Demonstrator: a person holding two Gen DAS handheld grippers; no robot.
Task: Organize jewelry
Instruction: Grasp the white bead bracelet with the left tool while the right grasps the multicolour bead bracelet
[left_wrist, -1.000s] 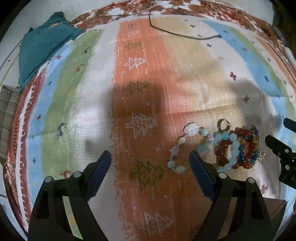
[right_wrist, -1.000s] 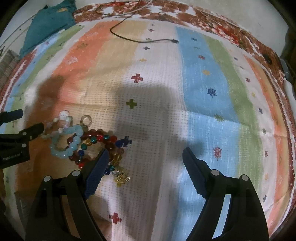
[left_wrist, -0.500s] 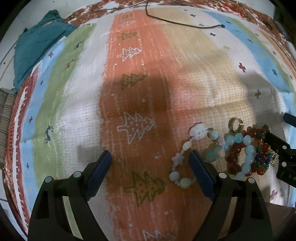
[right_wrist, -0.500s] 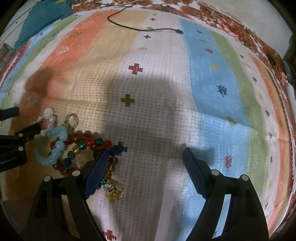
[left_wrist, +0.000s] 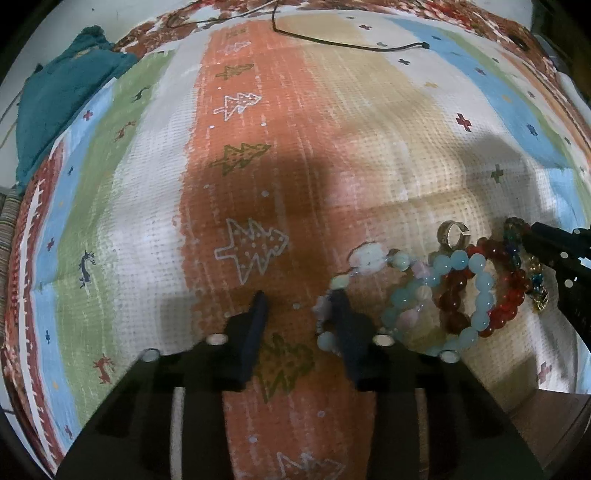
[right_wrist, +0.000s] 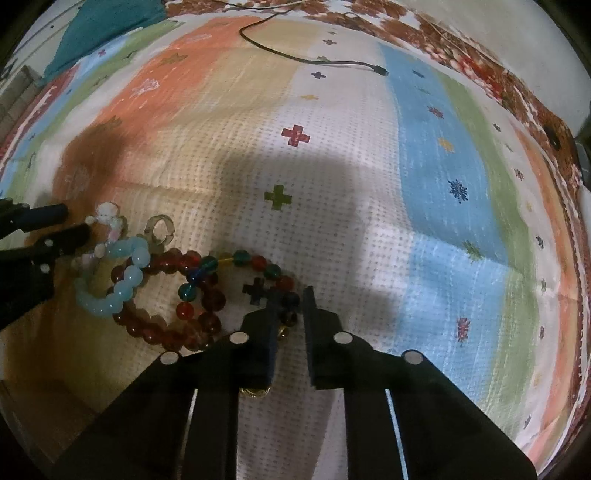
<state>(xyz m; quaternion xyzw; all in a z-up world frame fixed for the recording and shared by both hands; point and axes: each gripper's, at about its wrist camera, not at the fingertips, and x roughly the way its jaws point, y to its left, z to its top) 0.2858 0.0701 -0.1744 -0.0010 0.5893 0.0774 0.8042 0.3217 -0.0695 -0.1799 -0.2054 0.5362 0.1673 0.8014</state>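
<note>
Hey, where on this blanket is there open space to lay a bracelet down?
Free: the orange stripe with tree prints left of the bracelet pile, and the blue and green stripes right of it, below the black cable. Crowded: the tangle of bracelets and ring between both grippers.

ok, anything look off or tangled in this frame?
Yes: the jewelry is one overlapping heap on the striped cloth. The pale blue bracelet lies across the dark red bracelet, and the multicolour strand crosses it too. A ring sits at the heap's edge. Nothing looks broken.
</note>
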